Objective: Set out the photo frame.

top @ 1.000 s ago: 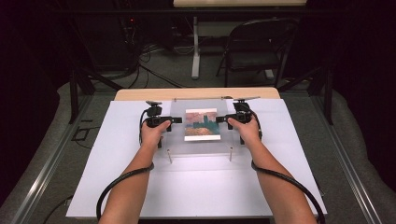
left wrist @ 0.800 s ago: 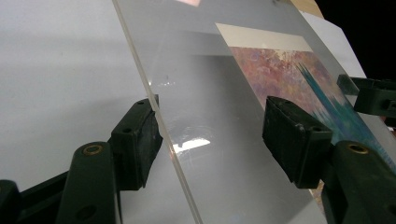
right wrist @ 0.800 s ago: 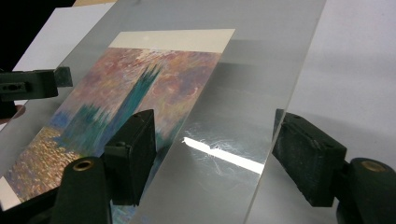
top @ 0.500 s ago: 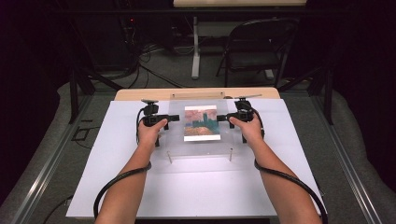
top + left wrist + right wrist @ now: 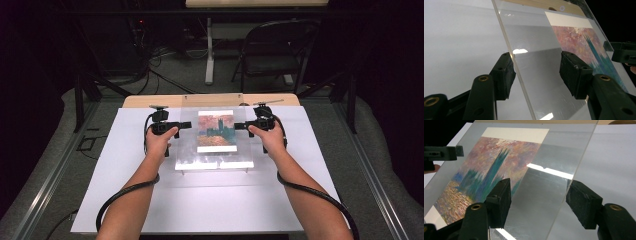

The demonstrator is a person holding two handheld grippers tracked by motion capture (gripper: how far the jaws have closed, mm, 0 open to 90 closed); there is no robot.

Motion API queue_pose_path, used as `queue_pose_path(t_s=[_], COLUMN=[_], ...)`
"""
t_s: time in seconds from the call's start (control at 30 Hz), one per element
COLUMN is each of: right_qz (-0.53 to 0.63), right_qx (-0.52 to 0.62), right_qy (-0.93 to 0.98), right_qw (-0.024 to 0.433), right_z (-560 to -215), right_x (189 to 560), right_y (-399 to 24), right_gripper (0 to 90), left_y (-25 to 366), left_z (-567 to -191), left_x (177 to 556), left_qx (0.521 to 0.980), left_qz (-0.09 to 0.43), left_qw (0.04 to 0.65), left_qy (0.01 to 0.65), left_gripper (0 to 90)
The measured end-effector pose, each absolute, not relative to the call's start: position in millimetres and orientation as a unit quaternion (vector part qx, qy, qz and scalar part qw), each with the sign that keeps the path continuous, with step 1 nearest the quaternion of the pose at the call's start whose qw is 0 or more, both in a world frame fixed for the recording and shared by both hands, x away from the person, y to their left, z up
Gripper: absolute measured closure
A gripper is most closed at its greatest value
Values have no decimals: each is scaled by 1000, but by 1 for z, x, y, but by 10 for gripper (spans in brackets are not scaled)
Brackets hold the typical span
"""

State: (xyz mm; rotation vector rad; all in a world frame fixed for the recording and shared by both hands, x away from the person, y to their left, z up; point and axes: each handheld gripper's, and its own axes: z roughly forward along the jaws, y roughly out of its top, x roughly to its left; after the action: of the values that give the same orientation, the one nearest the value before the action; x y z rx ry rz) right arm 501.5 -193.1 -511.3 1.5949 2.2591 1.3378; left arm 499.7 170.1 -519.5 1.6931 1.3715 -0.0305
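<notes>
Left gripper (image 5: 536, 71) | gaped astride clear sheet (image 5: 534, 45) edge (untouched) | right gripper (image 5: 539, 198) likewise | near table's (image 5: 125, 200) far edge

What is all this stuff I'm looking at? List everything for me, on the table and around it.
Clear plastic sheet: one, see-through, middle of the table, its side edges between the jaws of both grippers.
Painting print: one, pink, teal and gold with a cream border, at the clear sheet.
White board: one, white, covering the table top.
Wooden table: one, light wood, showing at the far edge.
Folding chair: one, dark, on the floor behind the table.
Cables: several, dark, on the floor at the back.
Left gripper: one, black, jaws open around the sheet's left edge.
Right gripper: one, black, jaws open around the right edge.
Forearms: two, reaching in from the bottom.
</notes>
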Motion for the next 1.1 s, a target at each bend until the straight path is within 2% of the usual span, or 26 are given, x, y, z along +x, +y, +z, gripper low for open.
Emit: queue_pose_path(t_s=[1.1], right_qz=[422], right_qx=[462], right_qy=[775], right_qw=[83], right_z=[-477], right_x=[476], right_y=[-193], right_gripper=[400], left_y=[175], left_z=[-484], left_x=[477], left_qx=[712], left_qz=[5], left_qw=[464], left_qy=[526], left_gripper=[524])
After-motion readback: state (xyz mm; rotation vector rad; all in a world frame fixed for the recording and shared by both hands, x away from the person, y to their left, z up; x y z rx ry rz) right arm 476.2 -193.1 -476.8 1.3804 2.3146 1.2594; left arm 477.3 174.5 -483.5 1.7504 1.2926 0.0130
